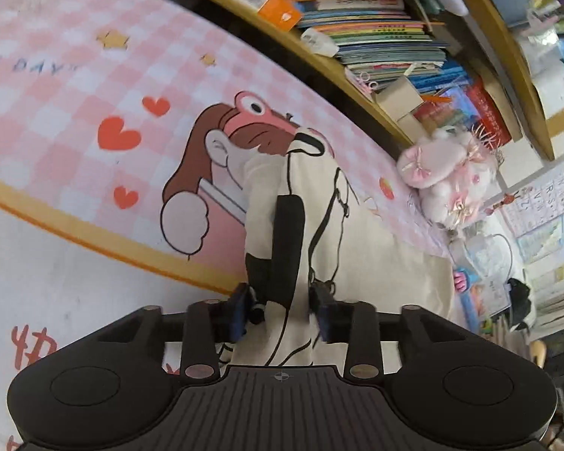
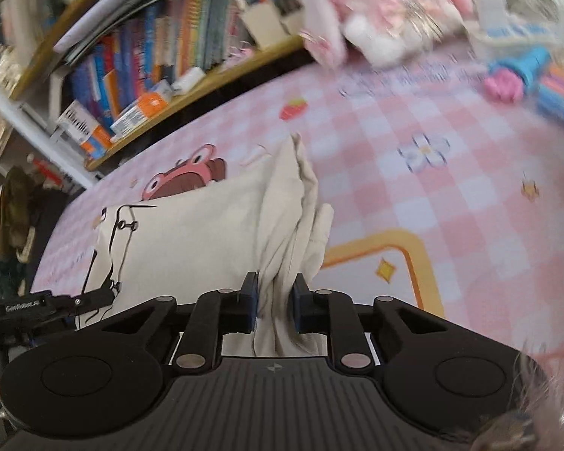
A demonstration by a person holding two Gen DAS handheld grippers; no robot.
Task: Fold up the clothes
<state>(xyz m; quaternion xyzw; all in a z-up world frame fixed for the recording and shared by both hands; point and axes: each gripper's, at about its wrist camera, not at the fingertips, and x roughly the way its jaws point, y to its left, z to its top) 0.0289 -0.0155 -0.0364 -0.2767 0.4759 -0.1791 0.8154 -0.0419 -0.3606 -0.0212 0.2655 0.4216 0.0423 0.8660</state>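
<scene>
Left wrist view: the left hand-held gripper (image 1: 282,314) pinches the cream garment (image 1: 357,248) at a black-trimmed edge, lifting it off the pink checked mat (image 1: 75,86), likely to carry a fold over.

Right wrist view: the right hand-held gripper (image 2: 275,302) clamps a bunched corner of the garment (image 2: 191,233), keeping the cloth taut between both grips.
</scene>
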